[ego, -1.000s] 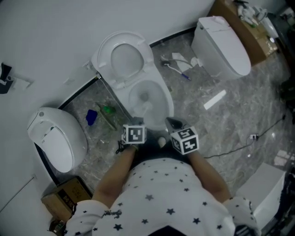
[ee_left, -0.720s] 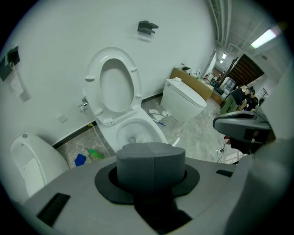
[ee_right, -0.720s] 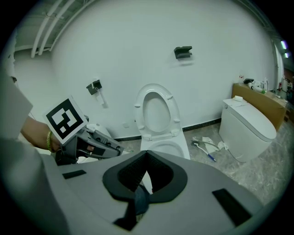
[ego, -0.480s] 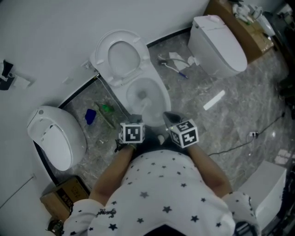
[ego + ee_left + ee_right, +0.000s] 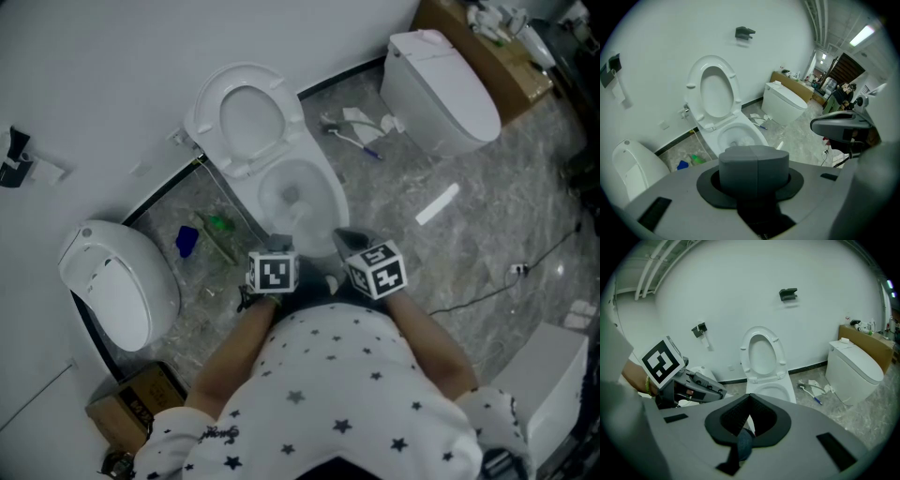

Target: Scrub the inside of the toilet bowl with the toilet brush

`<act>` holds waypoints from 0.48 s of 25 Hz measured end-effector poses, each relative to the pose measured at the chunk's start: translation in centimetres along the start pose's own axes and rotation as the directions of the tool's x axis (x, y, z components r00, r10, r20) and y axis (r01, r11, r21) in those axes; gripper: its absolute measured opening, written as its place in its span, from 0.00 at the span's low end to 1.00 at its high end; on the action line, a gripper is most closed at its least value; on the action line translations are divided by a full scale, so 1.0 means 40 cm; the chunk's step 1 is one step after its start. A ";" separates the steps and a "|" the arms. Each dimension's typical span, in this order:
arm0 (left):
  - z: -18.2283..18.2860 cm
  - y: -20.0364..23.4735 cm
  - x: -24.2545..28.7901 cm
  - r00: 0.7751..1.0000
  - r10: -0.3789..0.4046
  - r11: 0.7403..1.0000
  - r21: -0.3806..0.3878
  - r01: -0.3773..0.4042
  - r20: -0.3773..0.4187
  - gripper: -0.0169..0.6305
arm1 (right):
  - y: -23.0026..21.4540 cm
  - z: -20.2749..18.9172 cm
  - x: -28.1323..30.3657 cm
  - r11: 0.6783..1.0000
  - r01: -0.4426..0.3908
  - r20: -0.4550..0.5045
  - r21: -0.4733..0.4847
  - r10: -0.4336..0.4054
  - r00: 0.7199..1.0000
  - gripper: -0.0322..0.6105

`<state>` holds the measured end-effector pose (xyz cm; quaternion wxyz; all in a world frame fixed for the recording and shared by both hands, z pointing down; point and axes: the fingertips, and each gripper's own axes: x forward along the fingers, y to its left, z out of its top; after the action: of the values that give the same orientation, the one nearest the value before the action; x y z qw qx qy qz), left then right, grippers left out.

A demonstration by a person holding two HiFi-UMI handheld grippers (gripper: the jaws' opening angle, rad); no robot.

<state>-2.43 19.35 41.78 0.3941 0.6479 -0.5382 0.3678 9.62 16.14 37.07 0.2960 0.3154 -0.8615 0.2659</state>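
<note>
So the floor (image 5: 487,253) is grey marbled stone running up to a white wall. Three toilets sit on it: an open toilet (image 5: 281,141) in the middle with its seat tipped up against the wall, a shut toilet (image 5: 439,89) off to the right and another shut one (image 5: 117,286) on the left. Between the left and middle ones there's a blue thing (image 5: 187,240) and a green bottle (image 5: 219,225). A blue-handled brush (image 5: 354,141) lies by some white scraps between the middle and right ones. Also down there: a white strip (image 5: 437,203), a black cable (image 5: 487,295), a cardboard box (image 5: 136,403) and a white box (image 5: 544,375).
</note>
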 end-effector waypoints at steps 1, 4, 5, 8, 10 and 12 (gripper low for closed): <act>0.004 0.000 -0.001 1.000 0.000 1.000 0.001 0.000 0.006 0.27 | 0.000 0.000 0.000 1.000 0.000 -0.001 0.001 0.000 1.000 0.05; -0.026 -0.002 0.000 0.999 -0.006 1.000 -0.022 0.005 -0.039 0.27 | -0.001 -0.001 -0.002 1.000 0.000 -0.006 0.005 0.000 1.000 0.05; -0.026 0.000 0.000 0.999 -0.002 1.000 -0.024 0.002 -0.038 0.27 | -0.002 -0.001 -0.002 1.000 0.001 -0.007 0.004 -0.001 1.000 0.05; 0.018 0.006 -0.005 1.000 0.012 1.000 -0.001 -0.012 0.028 0.27 | -0.003 -0.001 -0.001 1.000 0.001 -0.009 -0.002 -0.001 1.000 0.05; 0.025 0.004 -0.005 0.999 0.009 1.000 -0.001 -0.009 0.038 0.27 | -0.004 -0.002 -0.001 1.000 0.001 -0.011 -0.005 -0.001 1.000 0.05; 0.026 0.002 -0.003 0.999 0.008 1.000 -0.001 -0.008 0.036 0.27 | -0.006 -0.004 -0.001 1.000 0.003 -0.015 -0.007 -0.003 1.000 0.05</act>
<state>-2.46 18.44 41.25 0.3830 0.6522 -0.5479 0.3575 9.86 16.10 37.19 0.3037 0.3137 -0.8598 0.2646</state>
